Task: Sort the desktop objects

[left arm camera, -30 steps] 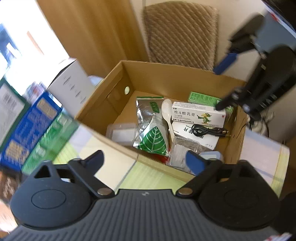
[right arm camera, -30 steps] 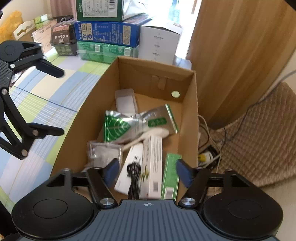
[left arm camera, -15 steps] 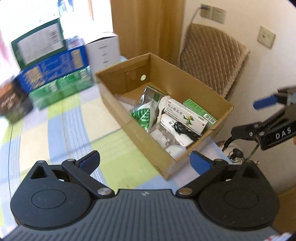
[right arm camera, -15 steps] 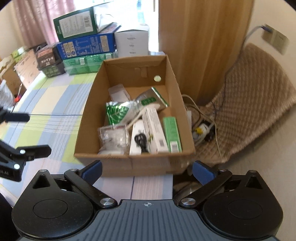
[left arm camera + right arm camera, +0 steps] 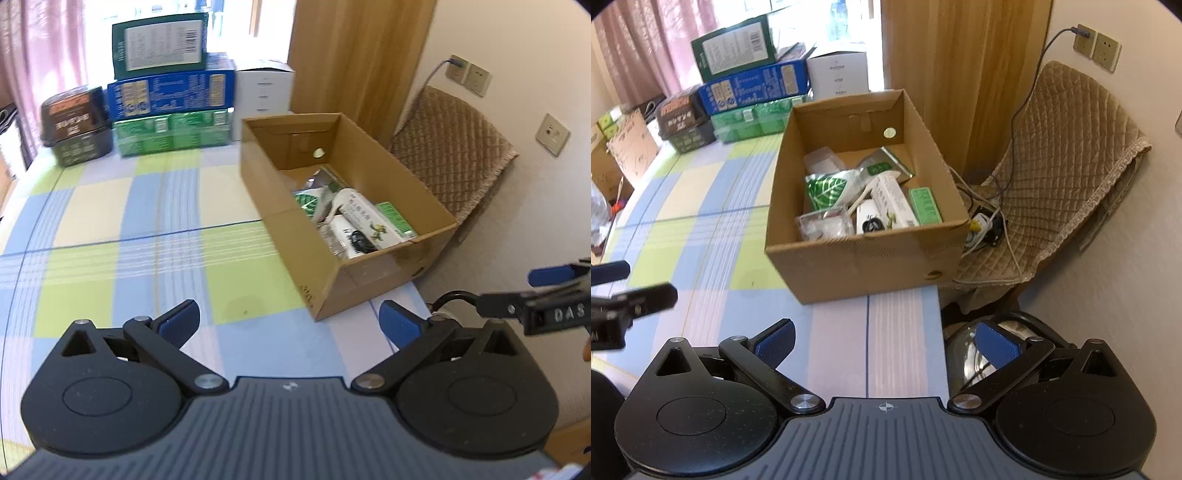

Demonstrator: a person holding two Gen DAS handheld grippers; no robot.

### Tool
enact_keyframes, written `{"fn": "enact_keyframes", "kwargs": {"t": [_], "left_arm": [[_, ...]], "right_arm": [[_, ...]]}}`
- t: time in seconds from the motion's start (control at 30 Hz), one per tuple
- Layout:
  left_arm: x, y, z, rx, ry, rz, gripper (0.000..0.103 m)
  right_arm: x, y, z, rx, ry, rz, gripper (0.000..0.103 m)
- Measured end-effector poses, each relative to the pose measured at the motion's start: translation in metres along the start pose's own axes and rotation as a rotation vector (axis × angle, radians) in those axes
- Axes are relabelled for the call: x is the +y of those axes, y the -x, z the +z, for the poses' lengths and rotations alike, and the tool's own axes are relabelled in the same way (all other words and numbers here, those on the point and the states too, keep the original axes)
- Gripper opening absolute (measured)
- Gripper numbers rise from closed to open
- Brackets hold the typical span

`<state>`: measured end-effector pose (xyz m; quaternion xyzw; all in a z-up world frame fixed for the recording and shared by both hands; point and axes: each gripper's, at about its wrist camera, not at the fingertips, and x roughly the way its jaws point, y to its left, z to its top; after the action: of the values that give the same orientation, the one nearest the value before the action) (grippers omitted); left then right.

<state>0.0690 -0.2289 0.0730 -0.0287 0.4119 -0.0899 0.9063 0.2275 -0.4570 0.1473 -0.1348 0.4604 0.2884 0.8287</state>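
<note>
An open cardboard box (image 5: 288,236) (image 5: 864,266) stands at the table's right edge. Inside lie a green-leaf foil pouch (image 5: 827,188), a white medicine carton (image 5: 894,201), a green carton (image 5: 925,206), a white box with a coiled black cable (image 5: 870,223), a clear plastic case (image 5: 823,225) and a white spoon. My left gripper (image 5: 290,323) is open and empty, above the checked tablecloth, well short of the box. My right gripper (image 5: 884,341) is open and empty, near the table's front right corner. Each gripper shows at the edge of the other's view.
Stacked green, blue and dark cartons (image 5: 170,96), a white box (image 5: 264,90) and a dark tub (image 5: 75,125) stand at the table's far edge. A chair with a quilted brown cover (image 5: 1067,155) and cables on a power strip stand right of the table. A shiny metal pot (image 5: 971,358) sits below the corner.
Both grippers have pulled back and away from the box, from just over it to well short of it. Both stay open and empty. The box contents have not moved.
</note>
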Motion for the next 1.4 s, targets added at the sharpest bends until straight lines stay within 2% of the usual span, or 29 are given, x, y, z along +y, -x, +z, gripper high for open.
{"fn": "enact_keyframes", "kwargs": {"t": [0.17,0.37,1.4], "left_arm": [[0.005,0.008,-0.009,-0.006,0.025,0.027,0.102],[0.007,0.009,-0.014,0.008,0.056,0.017,0.102],[0.000,0.008,-0.015,-0.013,0.072,0.017,0.102]], "right_arm": [[0.009,0.006,-0.008,-0.003,0.010,0.002,0.101],[0.017,0.010,-0.012,-0.010,0.027,-0.002,0.101],[0.017,0.013,-0.006,-0.038,-0.013,0.021,0.101]]}}
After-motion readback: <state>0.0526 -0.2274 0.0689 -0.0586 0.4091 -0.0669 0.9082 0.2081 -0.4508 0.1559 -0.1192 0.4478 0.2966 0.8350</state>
